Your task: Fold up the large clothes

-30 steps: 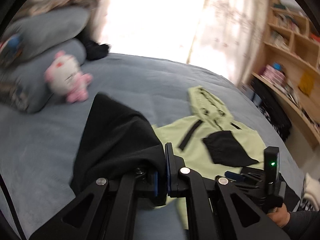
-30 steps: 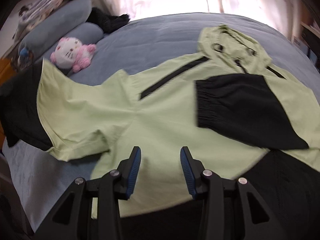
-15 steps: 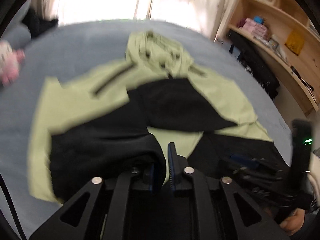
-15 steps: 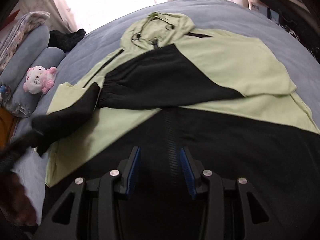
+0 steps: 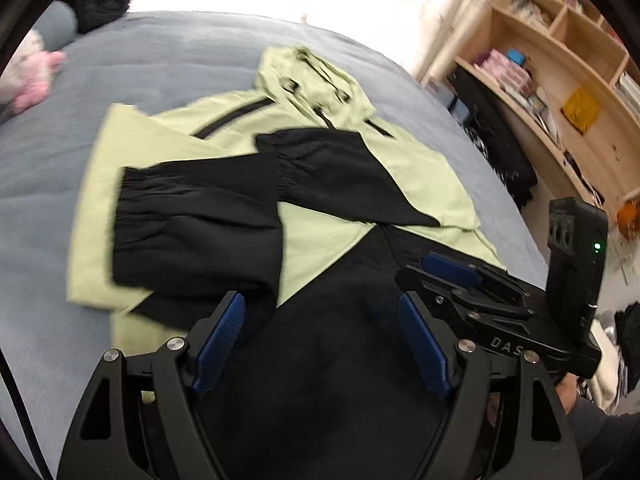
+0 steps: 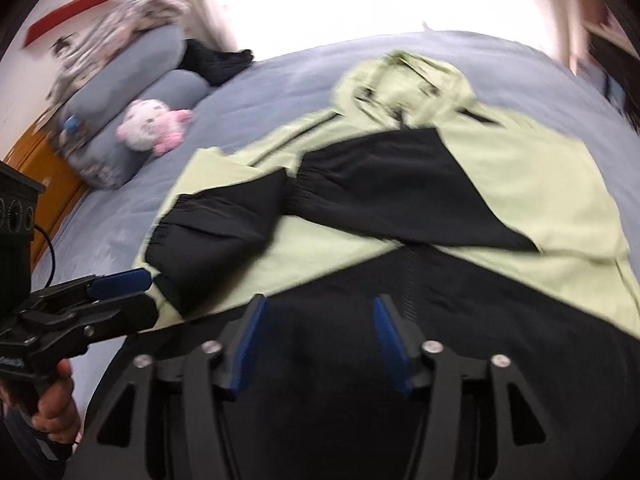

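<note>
Once clamped, sleeve released (jaws opening)

Grey-blue bed with green-and-black hooded jacket, pink plush toy, grey pillows.

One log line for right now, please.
left tongs: open, just released sleeve | right tongs: open, empty | both sleeves across jacket | hem unfolded

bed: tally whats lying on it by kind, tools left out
jacket: 1
grey pillows: 2
plush toy: 1
dark clothing heap: 1
patterned blanket: 1
total: 6
</note>
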A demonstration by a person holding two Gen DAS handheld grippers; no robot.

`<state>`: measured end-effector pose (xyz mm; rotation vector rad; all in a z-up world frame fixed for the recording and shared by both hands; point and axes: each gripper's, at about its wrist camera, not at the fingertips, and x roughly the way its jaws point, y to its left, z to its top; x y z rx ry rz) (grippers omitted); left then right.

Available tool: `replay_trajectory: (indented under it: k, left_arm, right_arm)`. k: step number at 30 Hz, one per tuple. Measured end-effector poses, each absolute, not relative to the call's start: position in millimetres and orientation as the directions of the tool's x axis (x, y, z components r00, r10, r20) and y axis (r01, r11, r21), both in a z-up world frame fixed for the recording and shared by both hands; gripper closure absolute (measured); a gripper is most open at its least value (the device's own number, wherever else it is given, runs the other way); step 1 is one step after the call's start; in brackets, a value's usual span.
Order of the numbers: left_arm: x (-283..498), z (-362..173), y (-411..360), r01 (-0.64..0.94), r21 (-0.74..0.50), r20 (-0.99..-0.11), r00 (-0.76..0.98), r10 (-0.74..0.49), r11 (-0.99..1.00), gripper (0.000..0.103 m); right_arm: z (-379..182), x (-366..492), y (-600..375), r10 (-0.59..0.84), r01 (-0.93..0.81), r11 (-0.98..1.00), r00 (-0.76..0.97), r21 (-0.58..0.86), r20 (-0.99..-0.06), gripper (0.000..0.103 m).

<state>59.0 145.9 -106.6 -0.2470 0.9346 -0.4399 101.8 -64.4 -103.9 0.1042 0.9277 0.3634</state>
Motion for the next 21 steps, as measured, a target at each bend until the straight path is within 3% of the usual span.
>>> replay_trajectory:
  k: [7, 11, 21]
  left_arm:
    - [24.9, -105.1, 204.0, 0.01, -0.296, -0.747, 0.621, -0.237, 0.955, 0.025]
    - [19.2, -118.1, 227.7, -0.087, -0.279, -0.767, 0.619, -0.168, 0.956, 0.025]
    - [18.6, -143.5, 256.3, -0.155, -0.339, -0.791, 0.58, -0.193, 0.928, 0.025]
  right_arm:
    - [-91.8, 104.4, -3.8, 0.399, -0.434, 0.885, 0.52, 0.169, -0.755, 0.046]
    - [-92.2, 107.9, 30.2, 0.406, -0.515, 0.849, 0.499, 0.115, -0.766, 0.046]
    - [-118.3, 111.2, 102.0, 0.277, -0.666, 0.728, 0.504, -0.164, -0.818, 0.046]
